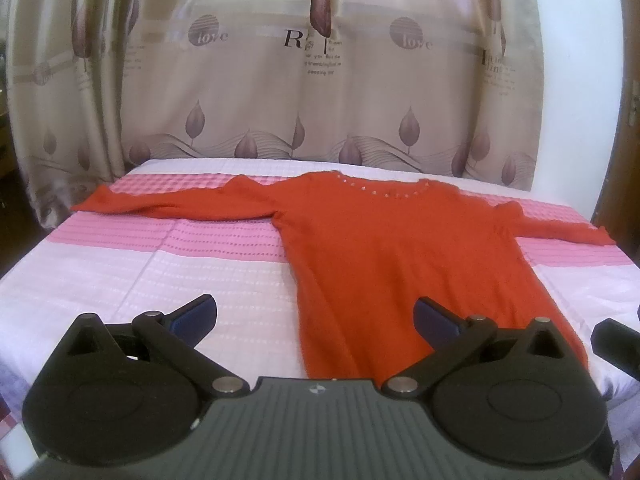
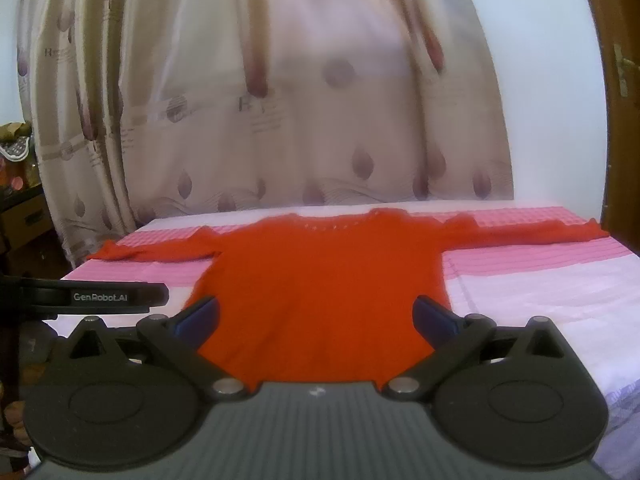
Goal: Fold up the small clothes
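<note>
Red sweater [image 1: 400,256] lay flat on the pink-and-white bedspread [image 1: 160,272], both sleeves spread out, neckline toward the curtain [image 1: 280,92]. Left gripper [image 1: 315,316] hovered at the hem's left corner, jaws wide apart and empty; right gripper [image 2: 316,314] sat centred over the hem, likewise spread, holding nothing.

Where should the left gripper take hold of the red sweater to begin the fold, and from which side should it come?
Probably the left sleeve's cuff. The red sweater lies flat, face up, both sleeves spread sideways, so the cuff is a free, thin edge on the bedspread. The left gripper, now open near the hem, could come from the outer left side, low, and pinch across the cuff.
</note>
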The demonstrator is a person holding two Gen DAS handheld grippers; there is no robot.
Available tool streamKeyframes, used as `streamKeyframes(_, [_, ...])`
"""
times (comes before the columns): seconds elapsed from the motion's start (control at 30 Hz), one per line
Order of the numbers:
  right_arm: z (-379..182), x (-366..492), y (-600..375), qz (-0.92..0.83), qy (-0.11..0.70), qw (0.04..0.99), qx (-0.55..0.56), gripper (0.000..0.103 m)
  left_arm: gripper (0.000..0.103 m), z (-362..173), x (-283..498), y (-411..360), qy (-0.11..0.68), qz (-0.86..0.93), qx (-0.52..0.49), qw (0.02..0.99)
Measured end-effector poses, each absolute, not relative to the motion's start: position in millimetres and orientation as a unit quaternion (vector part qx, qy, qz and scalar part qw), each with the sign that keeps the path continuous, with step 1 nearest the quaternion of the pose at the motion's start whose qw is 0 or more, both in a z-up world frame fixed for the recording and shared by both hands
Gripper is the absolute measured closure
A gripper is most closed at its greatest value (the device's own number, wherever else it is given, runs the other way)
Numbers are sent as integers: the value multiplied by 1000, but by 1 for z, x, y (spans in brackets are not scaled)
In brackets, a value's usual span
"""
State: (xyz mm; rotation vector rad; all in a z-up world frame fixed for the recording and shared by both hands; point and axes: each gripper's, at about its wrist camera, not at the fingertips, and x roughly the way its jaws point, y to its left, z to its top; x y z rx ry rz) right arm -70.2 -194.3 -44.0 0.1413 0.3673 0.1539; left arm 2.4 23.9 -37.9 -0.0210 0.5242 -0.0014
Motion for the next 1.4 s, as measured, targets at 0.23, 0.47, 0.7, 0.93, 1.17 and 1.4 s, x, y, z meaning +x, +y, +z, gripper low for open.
streamKeyframes(0.23, [-43,-70,-191,79,186,977,66,0,0,-38,4,30,263,2,-14,965])
streamKeyframes(0.47, [-44,-69,-190,84,190,976,64,0,0,-39,8,34,271,4,-16,962])
streamKeyframes(0.7, [-44,-68,-190,85,192,975,66,0,0,-41,13,38,277,11,-18,961])
streamKeyframes(0.93, [-46,-60,-186,91,199,974,64,0,0,-43,24,53,285,27,-26,958])
streamKeyframes(1.17, [-48,-48,-182,96,212,971,62,0,0,-44,41,71,291,48,-29,955])
streamKeyframes(1.4, [-46,-32,-172,103,220,969,50,0,0,-46,62,97,294,72,-37,952])
